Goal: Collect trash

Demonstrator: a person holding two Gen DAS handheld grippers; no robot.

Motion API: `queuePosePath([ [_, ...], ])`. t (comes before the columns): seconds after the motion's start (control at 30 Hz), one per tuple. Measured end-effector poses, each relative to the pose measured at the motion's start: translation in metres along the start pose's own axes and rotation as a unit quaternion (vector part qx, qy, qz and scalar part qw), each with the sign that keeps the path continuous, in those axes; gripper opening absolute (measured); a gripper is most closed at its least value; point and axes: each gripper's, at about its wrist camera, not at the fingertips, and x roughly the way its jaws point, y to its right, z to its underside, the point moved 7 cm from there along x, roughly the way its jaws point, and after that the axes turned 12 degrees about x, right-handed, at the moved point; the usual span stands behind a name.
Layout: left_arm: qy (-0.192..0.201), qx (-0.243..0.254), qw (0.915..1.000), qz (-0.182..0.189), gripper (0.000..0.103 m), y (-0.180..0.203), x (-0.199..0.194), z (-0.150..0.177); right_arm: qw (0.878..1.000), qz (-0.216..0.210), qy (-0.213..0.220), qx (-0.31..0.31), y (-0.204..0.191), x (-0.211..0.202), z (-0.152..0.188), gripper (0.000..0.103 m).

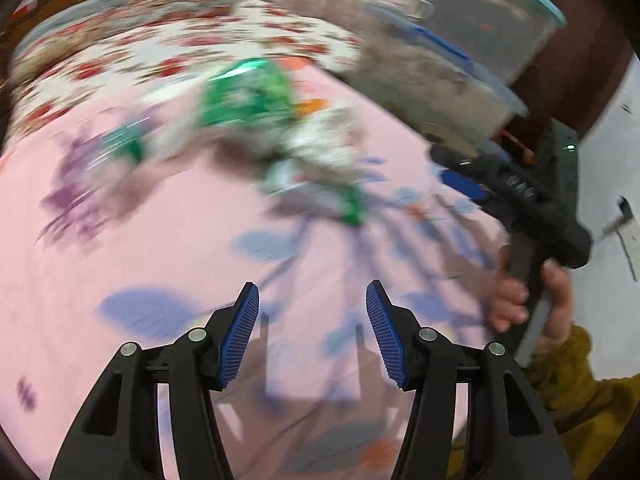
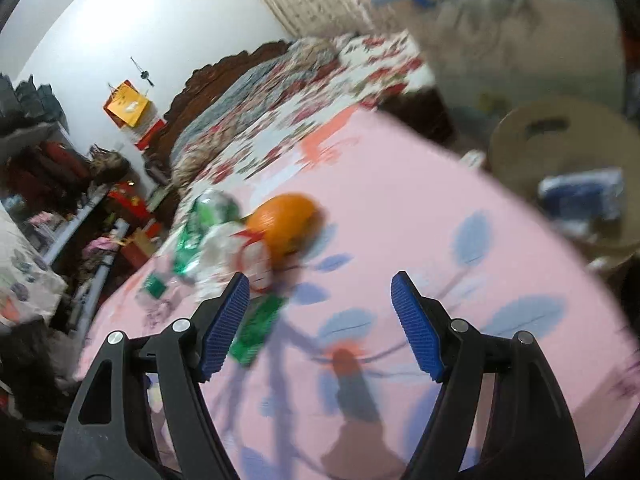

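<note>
**Both tongs empty, trash still waiting on the pink sheet**

You are at the start of a pick. Your left tongs (image 1: 312,328) are wide open and hold nothing. Your right tongs (image 2: 320,320) are wide open too, and hold nothing. Both hang above the pink sheet (image 2: 420,208) of the bed.

The trash pile (image 2: 216,240) lies on the sheet, just ahead and to the left of your right tongs. It is crinkly green and white wrappers. One flat green wrapper (image 2: 256,328) lies right by the left finger of your right tongs. An orange (image 2: 286,220) sits touching the far side of the pile.

I think your next move is to swing the right tongs left over a wrapper, come down, and close on it. Mind the orange; it may roll.

Count: two tongs, one orange, one round tan stool (image 2: 568,152), one clear box with a blue handle (image 2: 520,32). The wrappers are too blurry to count; I see at least three
</note>
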Motion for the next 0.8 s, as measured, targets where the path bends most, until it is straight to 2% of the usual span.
queuePosePath([
  [0.07,0.014,-0.015,0.9992,-0.034,0.053,-0.024,-0.013,0.014,1.000,-0.008,-0.012,0.013,-0.008,0.012,0.008,0.074],
  [0.17,0.041,-0.025,0.9955,-0.082,0.055,-0.051,-0.031,0.027,1.000,0.005,-0.018,0.016,-0.016,0.025,0.018,0.074],
  [0.23,0.053,-0.030,0.9932,-0.100,0.057,-0.061,-0.038,0.034,1.000,0.011,-0.007,0.010,-0.019,0.026,0.017,0.075],
  [0.33,0.064,-0.027,0.9895,-0.127,0.058,-0.073,-0.043,0.046,0.999,0.021,-0.014,0.021,-0.017,0.032,0.021,0.075],
  [0.43,0.078,-0.034,0.9895,-0.117,0.058,-0.075,-0.049,0.051,0.999,0.026,-0.011,0.040,-0.010,0.030,0.016,0.075],
  [0.53,0.106,-0.031,0.9862,-0.123,0.068,-0.073,-0.058,0.050,0.998,0.020,-0.013,0.065,-0.003,0.029,0.014,0.074],
  [0.57,0.114,-0.026,0.9855,-0.124,0.068,-0.071,-0.060,0.049,0.997,0.014,-0.013,0.071,-0.002,0.028,0.013,0.074],
  [0.8,0.137,0.009,0.9819,-0.131,0.072,-0.056,-0.069,0.048,0.998,0.037,-0.007,0.050,-0.004,0.030,0.014,0.075],
])
